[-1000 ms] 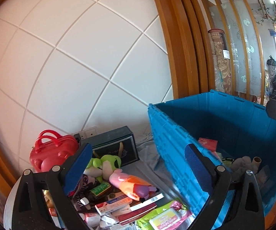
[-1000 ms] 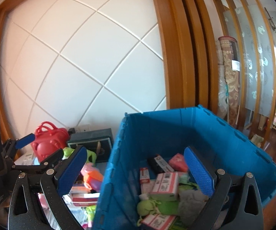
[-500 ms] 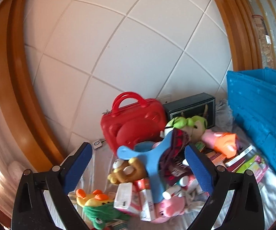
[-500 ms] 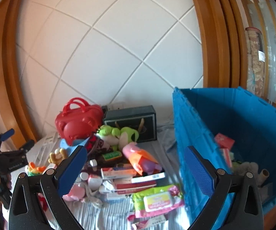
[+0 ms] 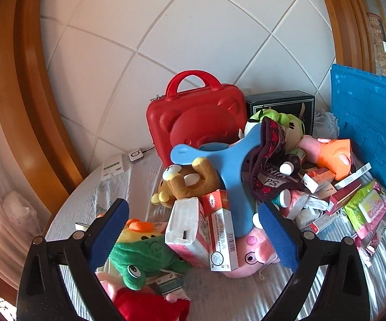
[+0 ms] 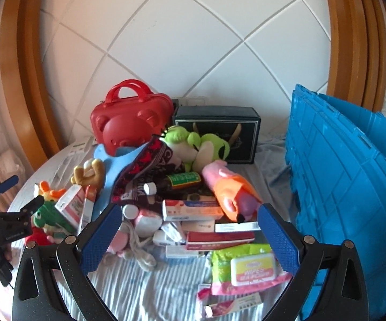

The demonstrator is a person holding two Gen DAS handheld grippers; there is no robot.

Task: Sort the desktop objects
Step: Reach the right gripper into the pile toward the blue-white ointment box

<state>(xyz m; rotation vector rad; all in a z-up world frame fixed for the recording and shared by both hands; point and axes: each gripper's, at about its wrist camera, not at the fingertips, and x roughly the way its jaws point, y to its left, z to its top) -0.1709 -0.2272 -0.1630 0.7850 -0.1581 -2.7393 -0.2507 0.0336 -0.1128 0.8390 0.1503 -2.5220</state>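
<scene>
Clearly legible: "WIPES" on green pack (image 6: 249, 267); "PS" tag on dark cloth (image 5: 269, 182)

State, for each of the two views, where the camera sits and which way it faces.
Left wrist: on the left gripper, facing the pile's left side by the red case; only its open fingers show.
Right wrist: on the right gripper, facing the pile's middle; the left gripper appears at its left edge.
Shared: case, blue crate.
</scene>
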